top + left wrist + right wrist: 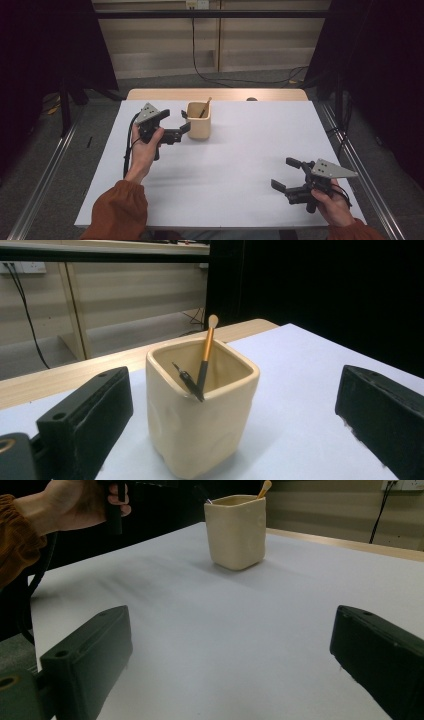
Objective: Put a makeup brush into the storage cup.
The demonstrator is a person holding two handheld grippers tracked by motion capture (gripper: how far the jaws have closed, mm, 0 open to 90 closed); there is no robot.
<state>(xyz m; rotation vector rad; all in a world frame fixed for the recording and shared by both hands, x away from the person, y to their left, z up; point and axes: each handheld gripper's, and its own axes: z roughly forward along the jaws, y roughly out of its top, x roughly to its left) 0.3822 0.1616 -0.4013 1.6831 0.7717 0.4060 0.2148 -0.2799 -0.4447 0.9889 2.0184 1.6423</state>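
White sheeting is covering the table (225, 165). Standing toward its far left is the cream cup (198, 120), holding a brush (205, 360) that is leaning against the rim. Just beside the cup, the left gripper (184, 121) is gaping wide. Well apart, near the right edge, the right gripper (286, 173) is likewise gaping wide, gripping nothing.

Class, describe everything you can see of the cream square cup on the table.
The cream square cup, seemingly glazed ceramic with rounded corners and dimpled walls, stands upright on the white table toward its far side. Inside, an orange-handled brush leans bristles-up against the rim, beside a thin dark item. The left tool is open, its jaws either side of the cup, not visibly touching.
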